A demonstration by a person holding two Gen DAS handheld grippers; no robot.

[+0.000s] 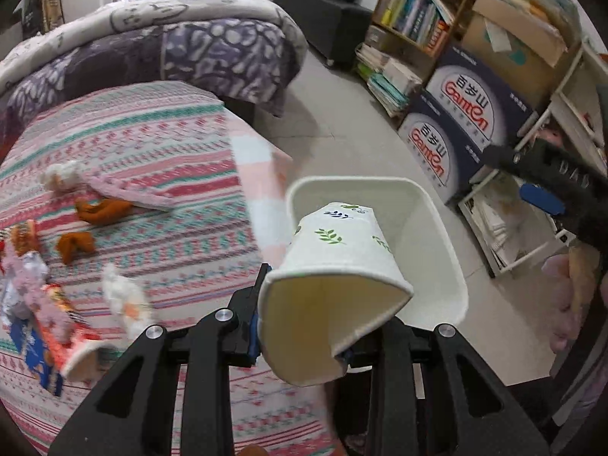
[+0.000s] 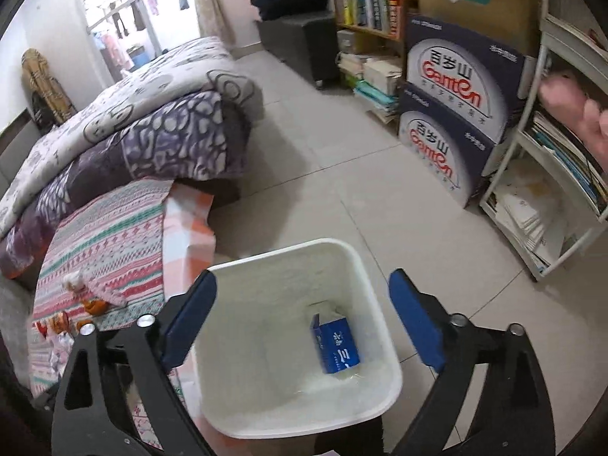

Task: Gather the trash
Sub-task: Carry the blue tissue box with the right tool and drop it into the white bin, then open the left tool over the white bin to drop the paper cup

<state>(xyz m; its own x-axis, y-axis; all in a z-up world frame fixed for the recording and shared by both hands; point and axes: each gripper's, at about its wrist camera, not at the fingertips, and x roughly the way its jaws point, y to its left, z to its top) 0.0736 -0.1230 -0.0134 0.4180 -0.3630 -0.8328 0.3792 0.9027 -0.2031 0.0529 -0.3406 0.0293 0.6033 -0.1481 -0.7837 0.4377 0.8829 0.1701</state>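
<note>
My left gripper (image 1: 304,345) is shut on a squashed white paper cup (image 1: 334,288) with green leaf prints, held over the near rim of the white bin (image 1: 444,250). My right gripper (image 2: 300,326) is open and empty, its blue pads (image 2: 416,323) spread above the same white bin (image 2: 266,410). A blue carton (image 2: 336,345) lies at the bottom of the bin. More trash lies on the striped bedspread (image 1: 159,159): orange peel pieces (image 1: 102,211), crumpled tissue (image 1: 125,300) and a colourful wrapper (image 1: 49,323).
The bin stands on the tiled floor (image 2: 342,174) beside the bed. A folded purple and grey quilt (image 2: 152,114) lies on the bed. Stacked Ganten boxes (image 2: 452,106), a bookshelf (image 2: 368,0) and a white rack (image 2: 551,197) line the right wall.
</note>
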